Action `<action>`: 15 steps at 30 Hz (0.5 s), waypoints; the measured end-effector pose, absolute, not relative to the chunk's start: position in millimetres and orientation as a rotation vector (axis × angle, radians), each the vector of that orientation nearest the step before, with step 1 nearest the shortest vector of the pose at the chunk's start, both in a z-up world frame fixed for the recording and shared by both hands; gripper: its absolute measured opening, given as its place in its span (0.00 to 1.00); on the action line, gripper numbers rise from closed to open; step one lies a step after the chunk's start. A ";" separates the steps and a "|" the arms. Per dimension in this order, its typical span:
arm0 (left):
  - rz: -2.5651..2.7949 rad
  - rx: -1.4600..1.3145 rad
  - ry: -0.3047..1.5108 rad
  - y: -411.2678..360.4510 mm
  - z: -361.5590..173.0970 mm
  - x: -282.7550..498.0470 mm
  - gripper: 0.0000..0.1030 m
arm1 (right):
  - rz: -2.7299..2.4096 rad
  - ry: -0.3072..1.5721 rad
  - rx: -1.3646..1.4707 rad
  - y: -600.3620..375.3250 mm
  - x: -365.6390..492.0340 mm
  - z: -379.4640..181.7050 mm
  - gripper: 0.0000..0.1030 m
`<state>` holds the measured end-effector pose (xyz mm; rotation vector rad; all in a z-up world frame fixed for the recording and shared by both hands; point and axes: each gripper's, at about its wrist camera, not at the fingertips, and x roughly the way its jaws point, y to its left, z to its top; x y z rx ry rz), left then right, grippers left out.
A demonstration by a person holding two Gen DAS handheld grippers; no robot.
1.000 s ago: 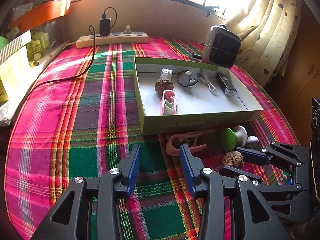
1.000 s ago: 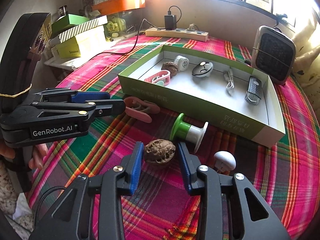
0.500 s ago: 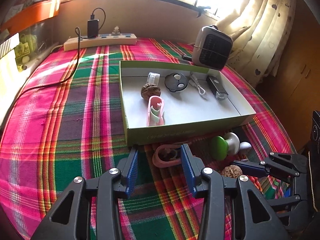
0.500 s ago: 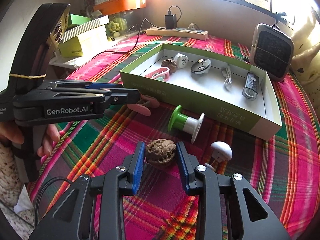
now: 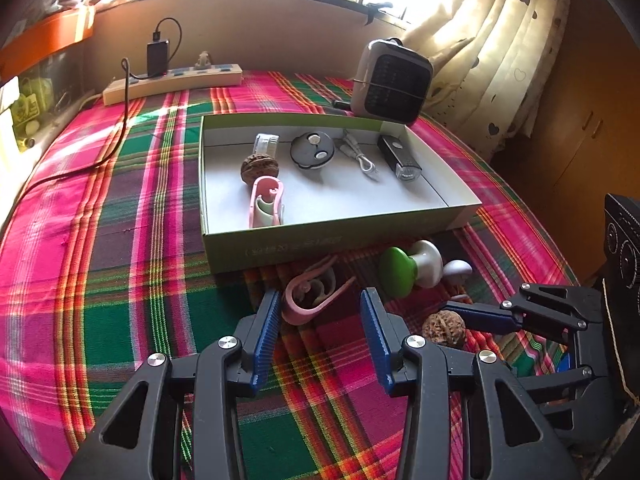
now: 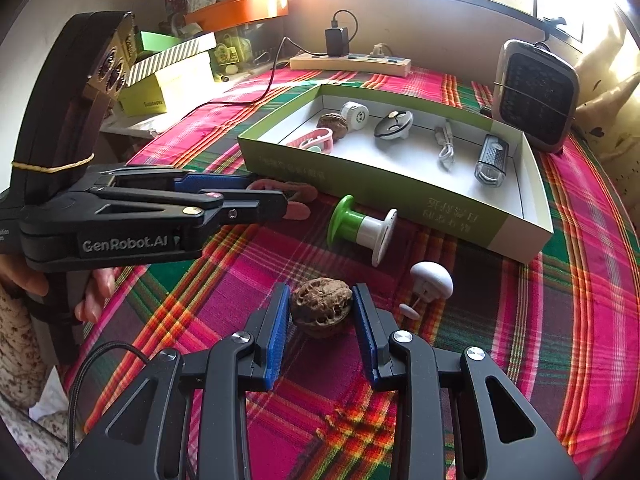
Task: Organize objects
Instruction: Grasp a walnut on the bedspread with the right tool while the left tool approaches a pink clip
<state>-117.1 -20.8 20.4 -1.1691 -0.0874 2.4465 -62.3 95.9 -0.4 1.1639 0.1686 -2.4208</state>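
- since the earlier frame the left gripper [image 5: 316, 328] has come forward over the plaid cloth [image 5: 120, 280], so the pink curled plastic clip [image 5: 310, 294] now lies between its blue pads, touching the left one; the jaws stand apart, nothing clamped.
- the right gripper [image 6: 320, 324] has narrowed slightly and now grips the brown wrinkled walnut [image 6: 322, 306], both pads against its shell; the nut rests on the cloth.
- judged from this, both pickups are set up: the walnut is ready to lift, the clip awaits closing.
- the shallow green-rimmed cardboard box [image 6: 400, 196] just beyond already holds another walnut, a pink clip and small gadgets.
- the walnut looks hard, ridged and rounded; it could roll if squeezed off-centre.
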 end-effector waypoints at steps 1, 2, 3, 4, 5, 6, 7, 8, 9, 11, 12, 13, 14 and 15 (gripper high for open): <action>2.445 -1.166 -0.087 -19.8 20.9 -115.5 0.38 | -2.423 0.168 1.164 96.5 -62.0 -0.4 0.32; 2.445 -1.164 -0.089 -19.2 21.3 -114.2 0.38 | -2.423 0.167 1.164 97.0 -61.6 -0.5 0.32; 2.443 -1.164 -0.091 -18.7 21.7 -113.4 0.38 | -2.424 0.166 1.164 98.2 -61.2 -0.5 0.32; 2.442 -1.167 -0.093 -18.0 21.7 -112.5 0.38 | -2.426 0.166 1.164 98.8 -61.1 -0.4 0.32; 2.439 -1.167 -0.090 -17.1 21.5 -111.4 0.38 | -2.427 0.166 1.165 99.4 -60.7 -0.4 0.32; 2.435 -1.166 -0.085 -16.1 21.5 -110.3 0.38 | -2.428 0.166 1.164 100.0 -60.2 -0.4 0.32; 2.431 -1.171 -0.076 -14.6 21.1 -109.4 0.38 | -2.430 0.167 1.164 100.6 -59.7 -0.4 0.32; 2.426 -1.175 -0.065 -13.1 20.7 -108.4 0.38 | -2.430 0.166 1.164 101.1 -59.2 -0.5 0.32; 2.428 -1.174 -0.051 -11.8 20.2 -107.6 0.38 | -2.430 0.165 1.164 101.4 -58.8 -0.5 0.32; 2.451 -1.187 -0.011 -10.6 19.1 -108.1 0.38 | -2.430 0.165 1.163 102.2 -58.6 -0.7 0.32; 2.454 -1.192 0.005 -10.7 18.6 -109.0 0.38 | -2.430 0.165 1.163 102.5 -58.4 -0.8 0.32; 2.458 -1.196 0.011 -11.4 18.5 -110.4 0.38 | -2.430 0.166 1.163 102.5 -58.3 -0.8 0.32; 2.466 -1.198 0.016 -12.2 18.9 -111.5 0.38 | -2.431 0.166 1.163 103.1 -58.0 -1.0 0.32; 2.477 -1.197 0.031 -11.8 19.6 -112.5 0.39 | -2.430 0.164 1.163 102.5 -58.2 -1.0 0.32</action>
